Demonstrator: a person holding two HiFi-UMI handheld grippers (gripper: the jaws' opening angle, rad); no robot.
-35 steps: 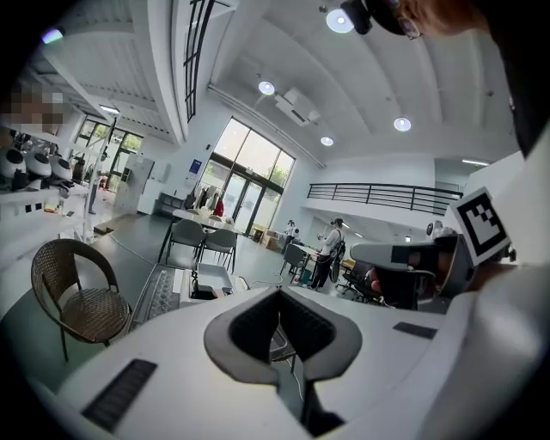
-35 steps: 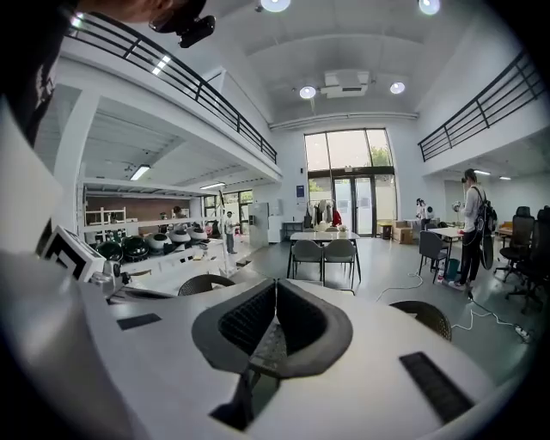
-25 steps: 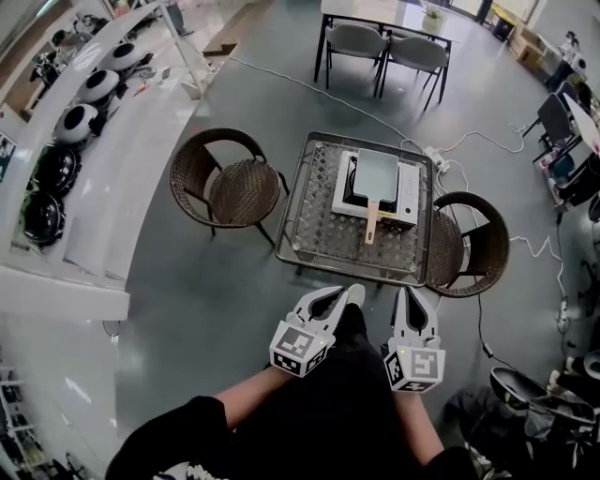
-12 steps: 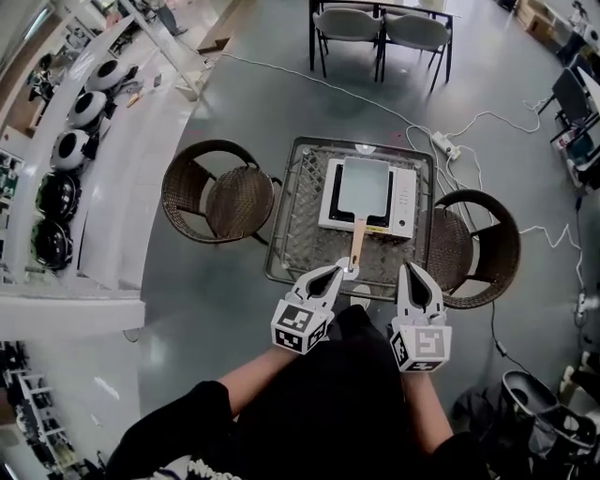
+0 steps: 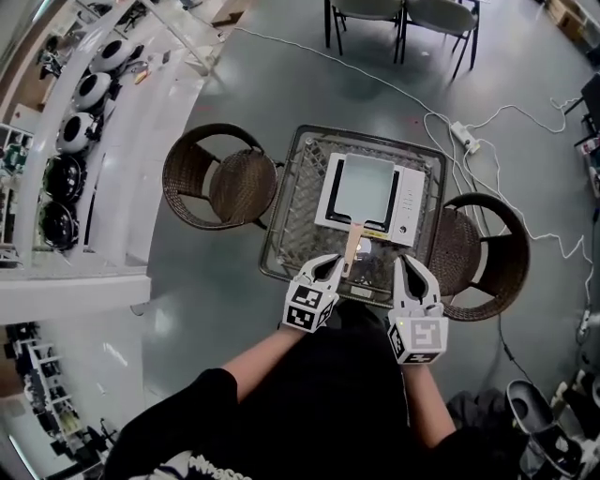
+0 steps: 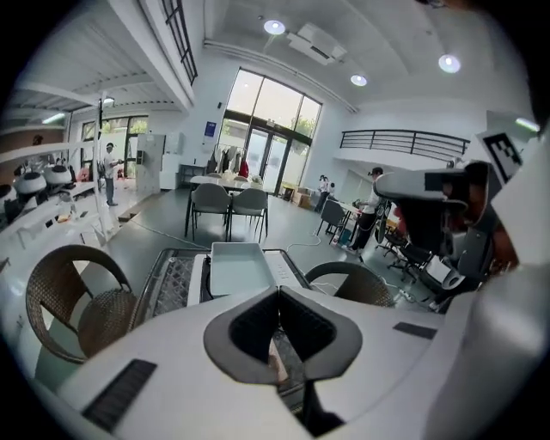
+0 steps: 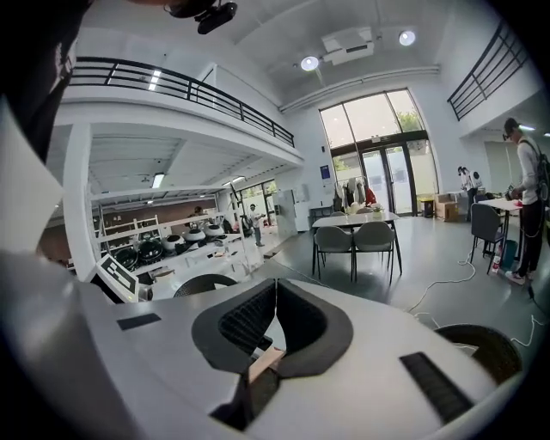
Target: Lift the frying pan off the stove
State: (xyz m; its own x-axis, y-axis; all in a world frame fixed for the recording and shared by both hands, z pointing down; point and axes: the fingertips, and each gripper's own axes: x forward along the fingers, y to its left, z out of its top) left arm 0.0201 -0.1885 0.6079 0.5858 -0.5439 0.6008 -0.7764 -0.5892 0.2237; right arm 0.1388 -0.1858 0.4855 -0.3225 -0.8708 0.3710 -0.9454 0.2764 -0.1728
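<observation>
A square grey-green frying pan (image 5: 364, 182) sits on a white stove (image 5: 405, 199) on a glass-topped table (image 5: 302, 202). Its wooden handle (image 5: 352, 246) points toward me. My left gripper (image 5: 334, 263) is shut and empty, its tip just left of the handle's end. My right gripper (image 5: 405, 263) is shut too, a little to the right of the handle. In the left gripper view the pan (image 6: 236, 266) lies straight ahead beyond the shut left gripper (image 6: 278, 293). Below the shut right gripper (image 7: 276, 284) a piece of the handle (image 7: 265, 361) shows.
Wicker chairs stand left (image 5: 220, 178) and right (image 5: 483, 246) of the table. A white counter (image 5: 122, 141) with round appliances (image 5: 58, 180) runs along the left. A cable and power strip (image 5: 466, 137) lie on the floor behind the table. Grey chairs (image 5: 370, 9) stand further back.
Both grippers have moved forward from above the floor to the table's near edge, on either side of the pan's handle. The table has come closer in the head view.
</observation>
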